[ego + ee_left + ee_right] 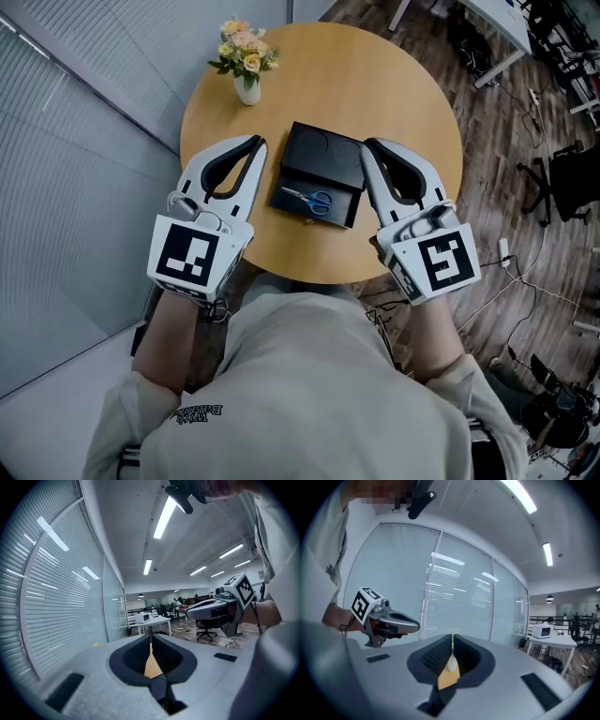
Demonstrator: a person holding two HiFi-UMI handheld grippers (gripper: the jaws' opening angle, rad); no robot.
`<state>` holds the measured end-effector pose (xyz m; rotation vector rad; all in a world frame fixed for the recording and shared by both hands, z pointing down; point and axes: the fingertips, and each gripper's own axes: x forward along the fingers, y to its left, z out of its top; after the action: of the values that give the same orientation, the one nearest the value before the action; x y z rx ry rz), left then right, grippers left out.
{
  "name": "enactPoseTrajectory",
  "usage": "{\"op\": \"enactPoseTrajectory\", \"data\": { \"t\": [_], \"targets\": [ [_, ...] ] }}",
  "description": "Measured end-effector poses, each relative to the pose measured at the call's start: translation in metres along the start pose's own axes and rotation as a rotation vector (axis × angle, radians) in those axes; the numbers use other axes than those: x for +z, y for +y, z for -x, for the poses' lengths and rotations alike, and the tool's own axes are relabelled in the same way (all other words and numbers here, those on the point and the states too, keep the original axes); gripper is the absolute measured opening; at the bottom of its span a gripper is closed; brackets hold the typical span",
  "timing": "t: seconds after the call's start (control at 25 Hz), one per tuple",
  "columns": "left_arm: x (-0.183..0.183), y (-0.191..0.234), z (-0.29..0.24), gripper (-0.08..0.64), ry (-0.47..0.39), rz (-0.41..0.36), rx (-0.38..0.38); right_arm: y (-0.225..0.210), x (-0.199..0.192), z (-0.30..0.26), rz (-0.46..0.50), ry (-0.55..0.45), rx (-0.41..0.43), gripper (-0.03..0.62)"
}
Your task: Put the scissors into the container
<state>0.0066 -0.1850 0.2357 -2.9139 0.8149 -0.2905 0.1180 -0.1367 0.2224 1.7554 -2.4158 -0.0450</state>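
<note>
**Both grippers closed and empty, scissors already in the black container**

On the left gripper, in its own view: jaws pressed together, only a thin seam between the dark pads, nothing caught there. On the right gripper, likewise: jaws closed on themselves, nothing held. Across each of these views, off to one side, the other gripper with its marker cube.

In the head view, at lower left and lower right of the frame: a marker cube on the left, another marker cube on the right, a forearm behind each. From there, both sets of white jaws reaching up toward the middle of the frame, tips about level, one on either side of the black container. Left tips just beside its upper left corner. Right jaws along its right edge; contact not clear from this angle.

At the centre of the frame, in the container's open lower tray: the scissors, lying flat, blue handles to the right, blades pointing left, apart from both grippers.

Under the container: a round wooden table, filling the upper middle of the frame. Near its upper left rim: a small white vase of pale flowers, well apart from the container. To the left of the table, slatted blinds; to the right, a dark wood floor with chairs and cables.
</note>
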Motion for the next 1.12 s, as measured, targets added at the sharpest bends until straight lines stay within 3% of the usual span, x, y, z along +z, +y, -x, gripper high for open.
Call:
{"op": "enactPoseTrajectory", "data": {
  "t": [0.2, 0.48, 0.64, 0.84, 1.12],
  "targets": [
    [0.037, -0.01, 0.01, 0.032, -0.076, -0.011, 0.003, -0.005, 0.035, 0.031, 0.027, -0.06, -0.037, 0.034],
    [0.061, -0.024, 0.021, 0.032, -0.132, -0.054, 0.033, -0.015, 0.068, 0.067, -0.02, -0.168, -0.076, 0.034],
    [0.043, -0.024, 0.031, 0.032, -0.09, -0.059, 0.062, -0.014, 0.049, 0.072, -0.032, -0.139, -0.08, 0.034],
    [0.027, -0.026, 0.031, 0.032, -0.04, -0.01, 0.069, -0.012, 0.033, 0.072, -0.044, -0.078, -0.069, 0.034],
    [0.027, -0.02, 0.033, 0.028, -0.057, -0.009, 0.078, -0.005, 0.028, 0.064, -0.015, -0.04, -0.053, 0.035]
  ]
}}
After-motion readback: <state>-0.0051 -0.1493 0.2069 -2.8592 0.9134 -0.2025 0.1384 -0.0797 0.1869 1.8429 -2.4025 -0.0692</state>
